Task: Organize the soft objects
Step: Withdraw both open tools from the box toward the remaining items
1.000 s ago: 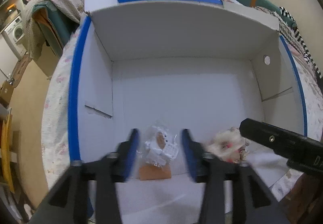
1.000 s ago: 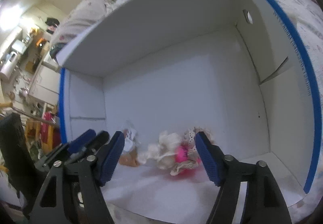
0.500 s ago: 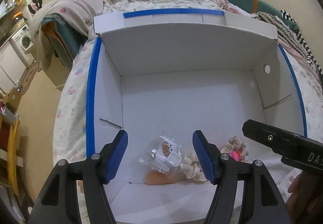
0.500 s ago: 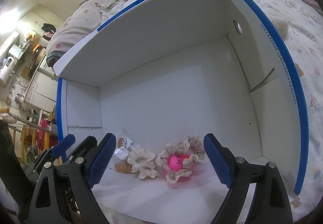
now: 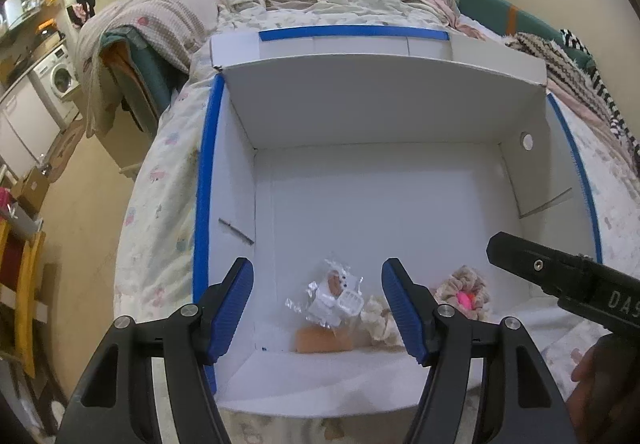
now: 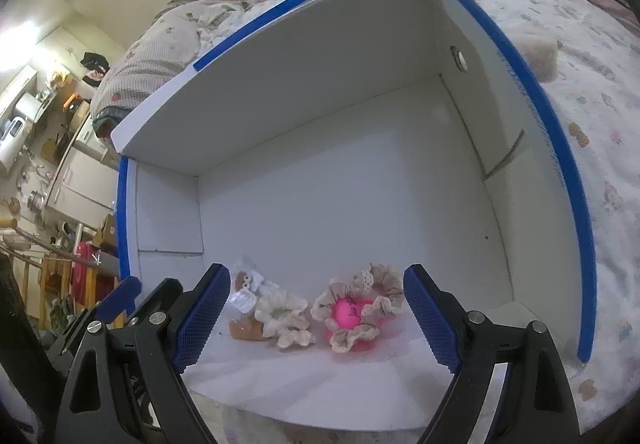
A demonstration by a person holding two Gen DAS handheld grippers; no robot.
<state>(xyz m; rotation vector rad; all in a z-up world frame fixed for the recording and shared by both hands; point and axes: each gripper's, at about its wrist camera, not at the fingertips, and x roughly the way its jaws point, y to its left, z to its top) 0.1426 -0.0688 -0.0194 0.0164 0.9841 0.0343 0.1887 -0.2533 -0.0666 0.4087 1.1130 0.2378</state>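
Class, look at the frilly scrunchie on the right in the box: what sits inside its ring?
A bright pink ball sits inside the lace-edged scrunchie. Its underside is covered by the frills.

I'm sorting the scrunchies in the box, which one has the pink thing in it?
The frilly lace-edged scrunchie nearer the box's right wall; a bright pink ball sits in its middle. The cream scrunchie beside the plastic packet holds nothing.

White box (image 6: 360,204) — blue-edged; pink ball (image 6: 350,311) — beige scrunchie (image 6: 362,318).

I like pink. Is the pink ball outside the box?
No, the pink ball lies inside the box, ringed by a scrunchie.
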